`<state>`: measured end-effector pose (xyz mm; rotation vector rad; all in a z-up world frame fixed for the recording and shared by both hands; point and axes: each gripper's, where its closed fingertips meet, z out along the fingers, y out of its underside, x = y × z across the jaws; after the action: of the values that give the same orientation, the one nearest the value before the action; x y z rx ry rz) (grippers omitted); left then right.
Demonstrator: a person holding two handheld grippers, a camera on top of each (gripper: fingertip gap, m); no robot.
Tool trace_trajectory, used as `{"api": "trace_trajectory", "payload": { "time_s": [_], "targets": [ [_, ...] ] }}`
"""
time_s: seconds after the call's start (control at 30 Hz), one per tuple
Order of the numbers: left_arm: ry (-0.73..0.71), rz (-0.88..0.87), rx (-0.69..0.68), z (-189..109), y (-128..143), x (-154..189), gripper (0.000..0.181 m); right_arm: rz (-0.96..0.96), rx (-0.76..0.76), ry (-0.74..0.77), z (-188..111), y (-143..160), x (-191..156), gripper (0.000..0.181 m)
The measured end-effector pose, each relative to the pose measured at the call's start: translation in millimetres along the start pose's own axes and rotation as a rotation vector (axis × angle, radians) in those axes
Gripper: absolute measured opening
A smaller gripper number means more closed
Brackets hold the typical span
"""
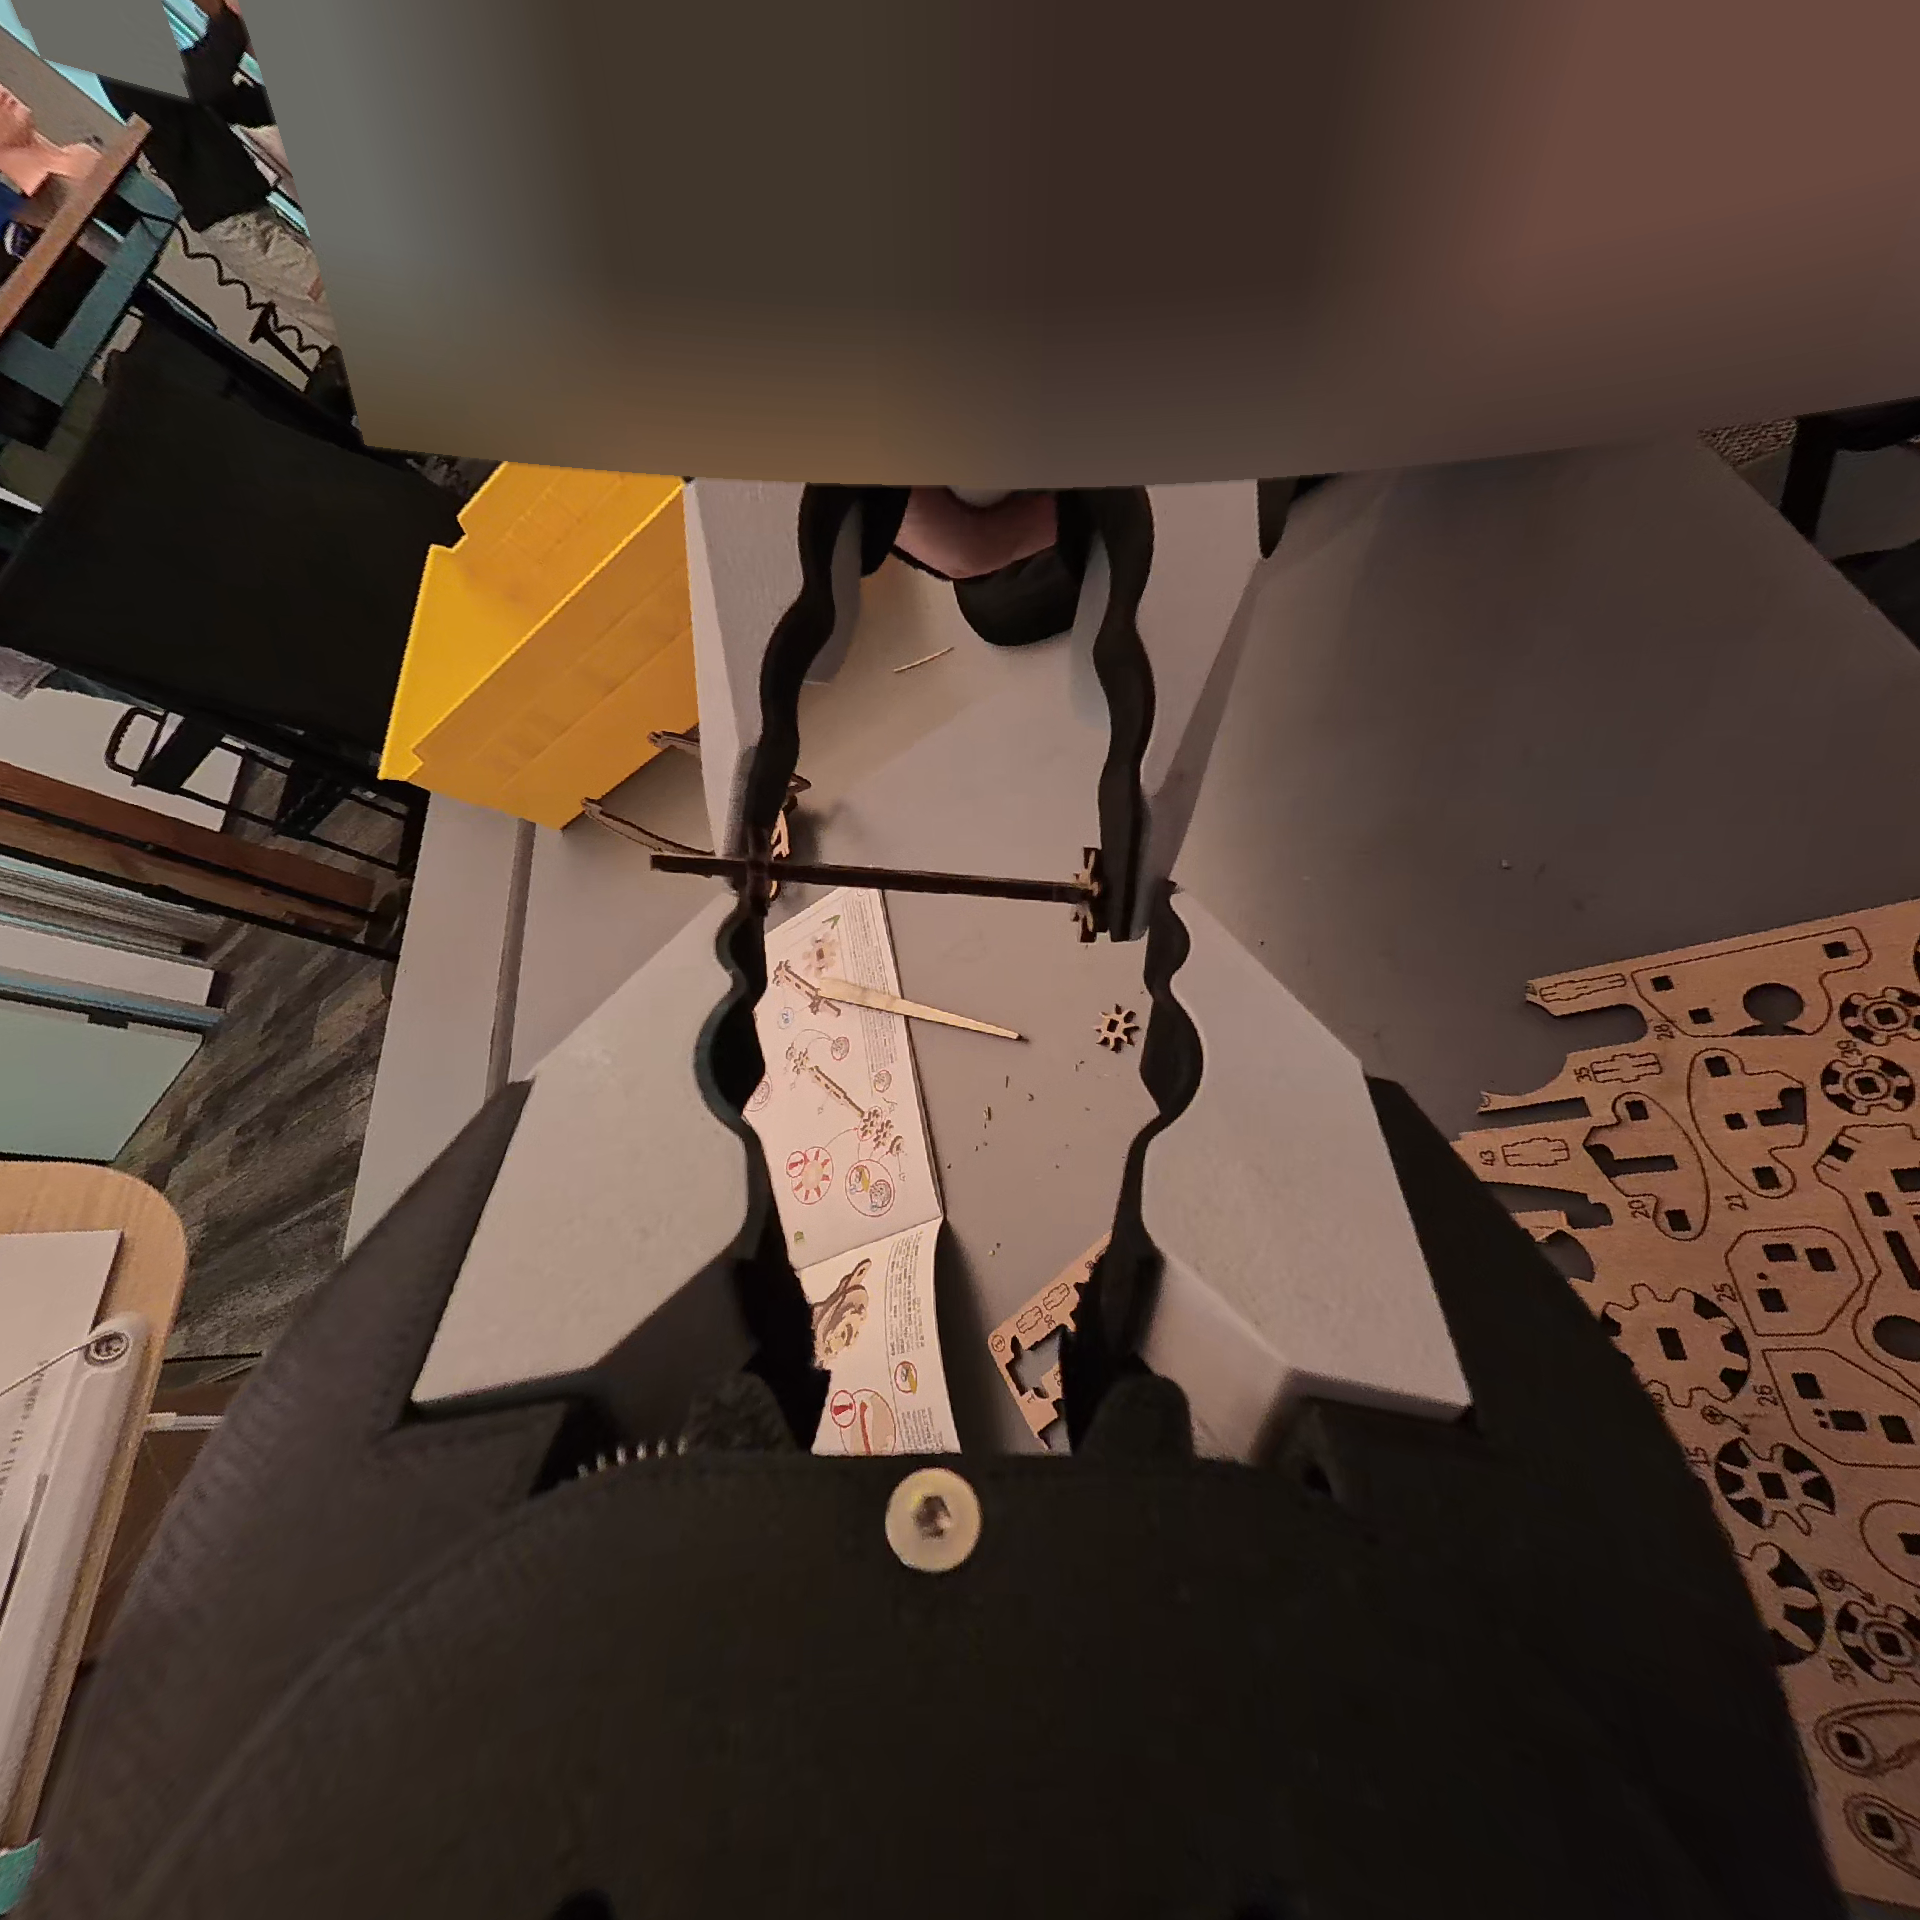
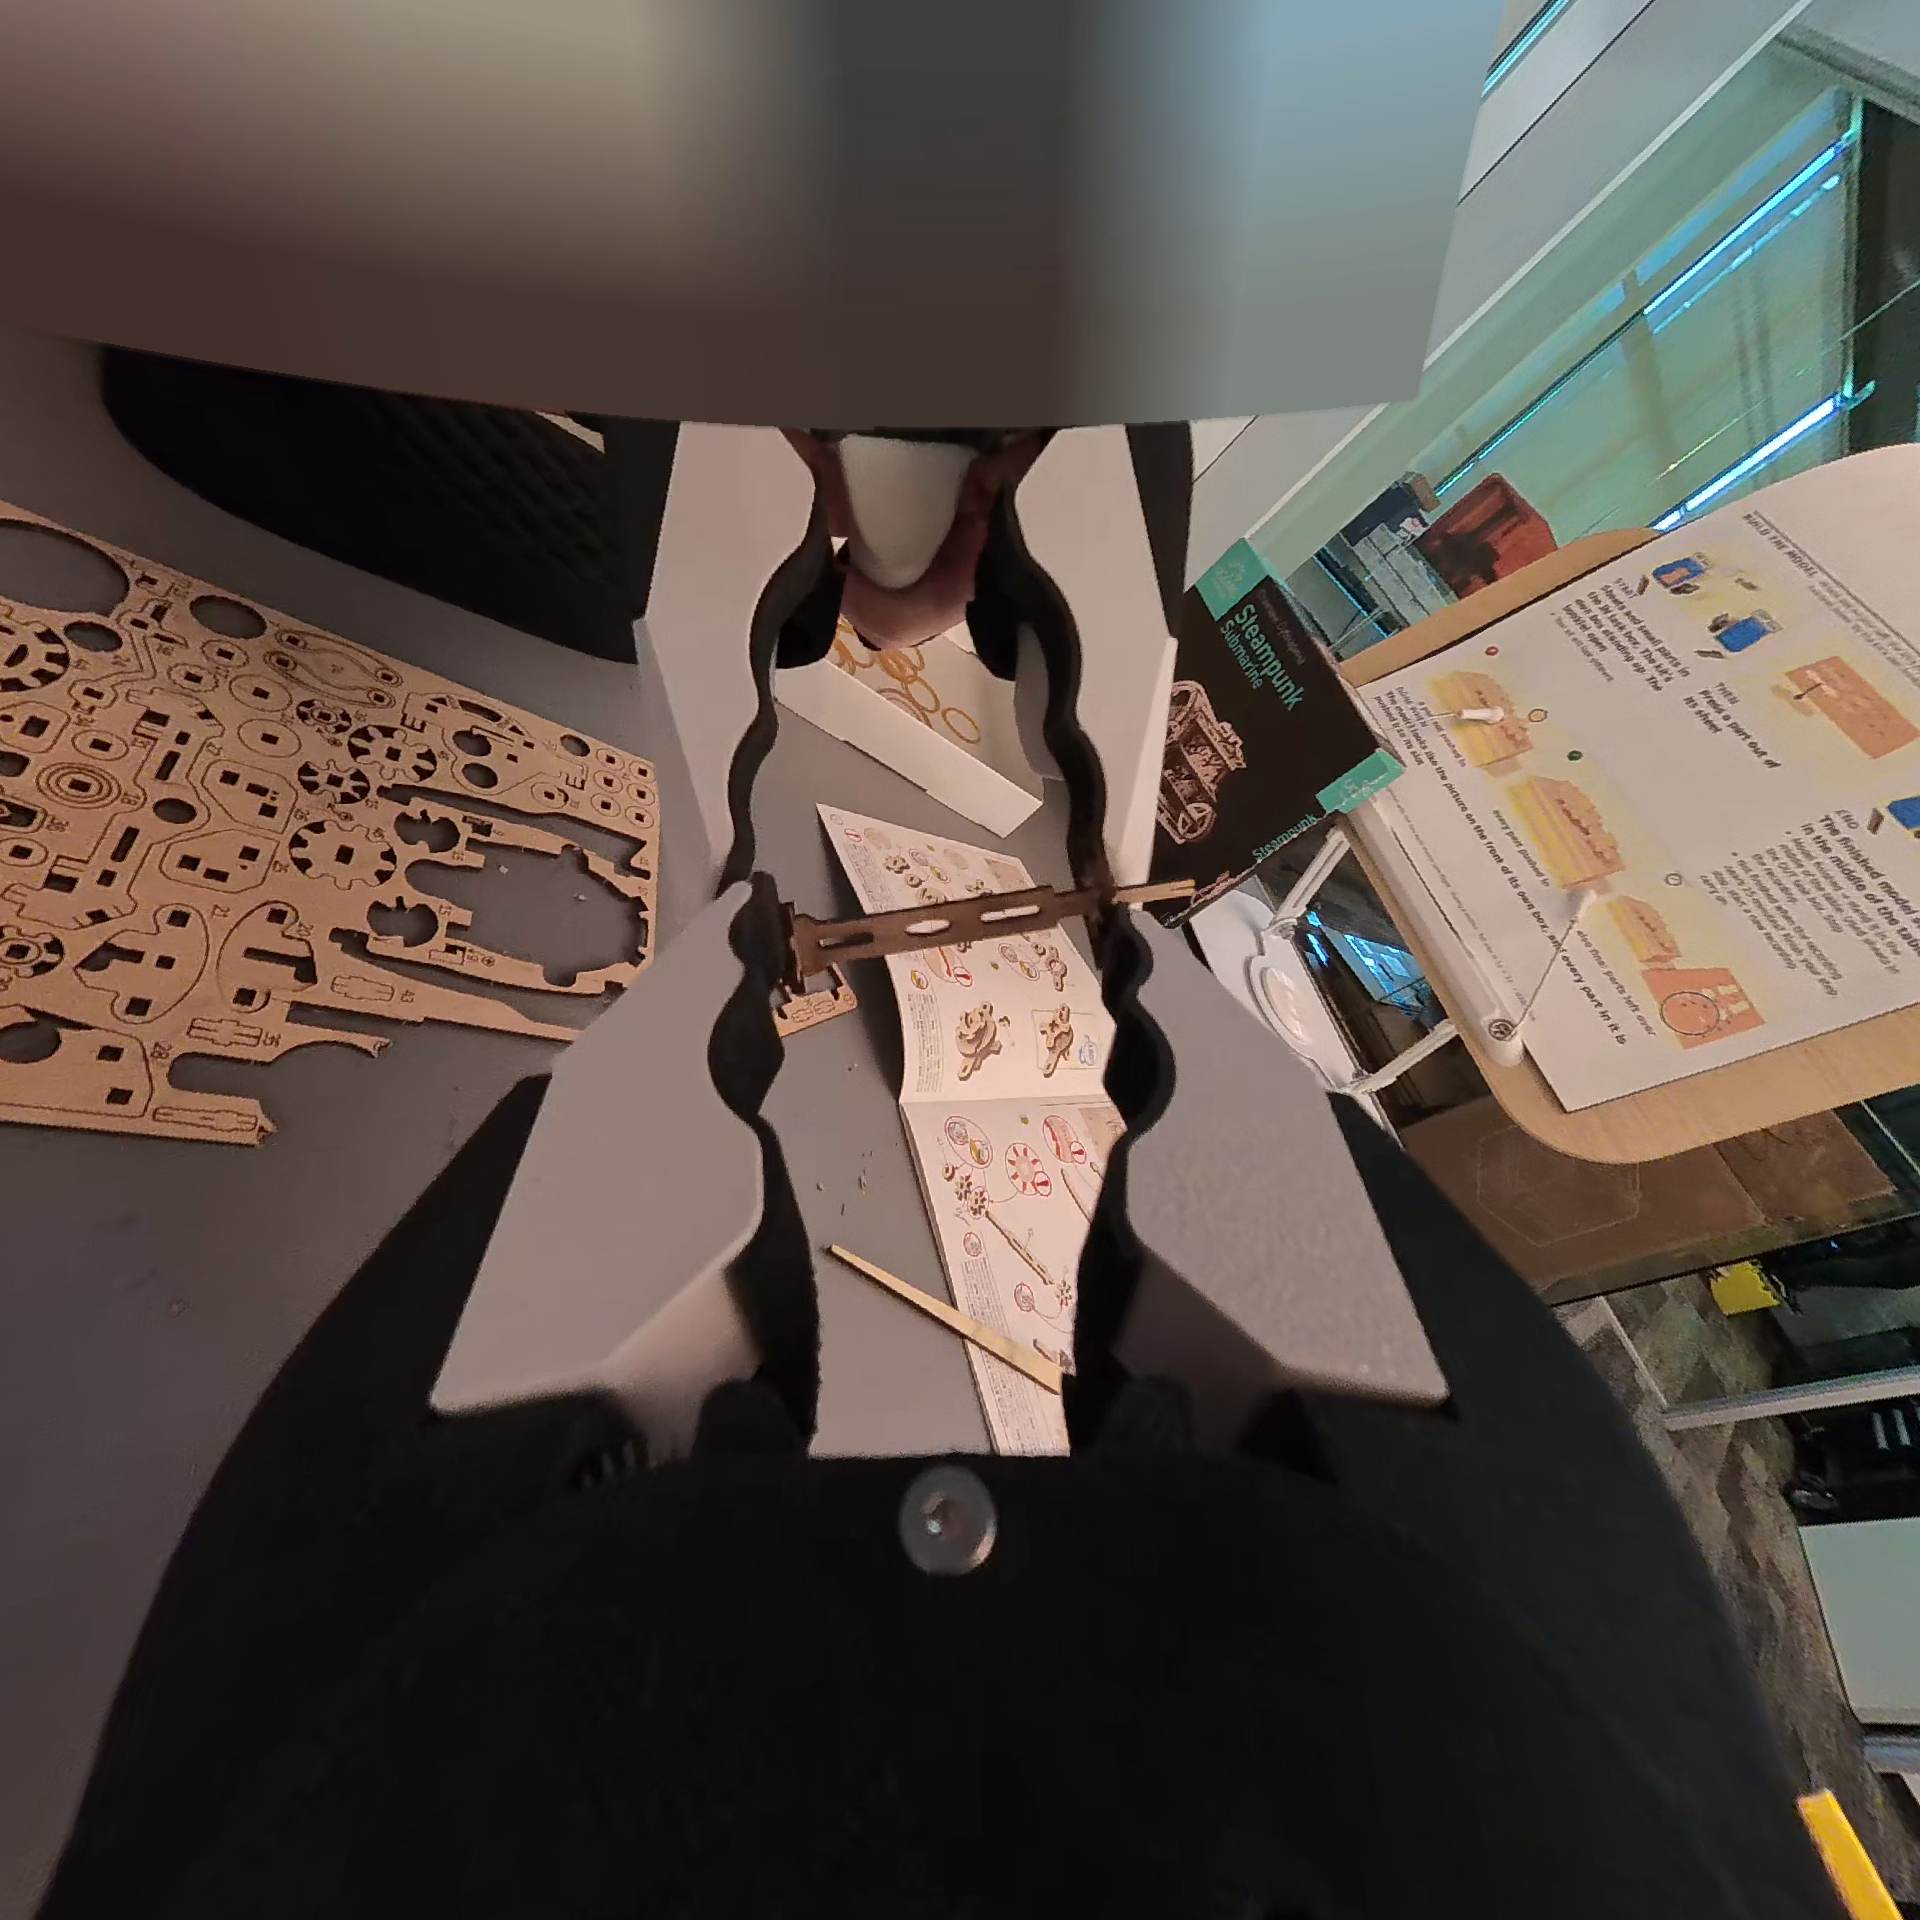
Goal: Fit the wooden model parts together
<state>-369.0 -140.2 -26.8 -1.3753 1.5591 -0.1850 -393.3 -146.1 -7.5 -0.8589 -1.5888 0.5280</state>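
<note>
Aloft over the grey worktop (image 1: 1455, 727): a wooden bar (image 2: 956, 920) with a toothed piece near each end. Clamped lengthwise, it seems, between the wide-spread fingers of the right gripper (image 2: 930, 904). Fingers of the left gripper (image 1: 945, 920) equally wide, tip to tip with the right ones; cannot tell whether gripping. Oval slots in the bar and a dark box (image 2: 1268, 748) only in the right wrist view. Only in the left: a loose small gear (image 1: 1117, 1029) and a yellow bin (image 1: 551, 665).

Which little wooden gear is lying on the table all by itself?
The small pale wooden gear flat on the grey table, near the thin wooden stick's tip; the others sit on the dark rod.
</note>
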Motion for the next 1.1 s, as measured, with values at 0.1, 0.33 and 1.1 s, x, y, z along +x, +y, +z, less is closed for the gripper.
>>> {"api": "trace_trajectory", "payload": {
  "time_s": [0.1,0.33,1.1],
  "targets": [
    [-0.002,0.004,-0.005,0.0,0.6,-0.2,0.072,-0.007,-0.004,0.005,0.4,0.4,-0.1,0.060],
    [-0.032,0.031,-0.022,-1.0,2.3,-4.6,0.073,0.012,0.009,0.008,2.6,1.2,2.3,0.061],
    [-0.001,-0.002,-0.231,16.4,33.2,5.7,0.073,0.040,-0.178,-0.067,14.4,33.5,-10.2,0.060]
  ]
}}
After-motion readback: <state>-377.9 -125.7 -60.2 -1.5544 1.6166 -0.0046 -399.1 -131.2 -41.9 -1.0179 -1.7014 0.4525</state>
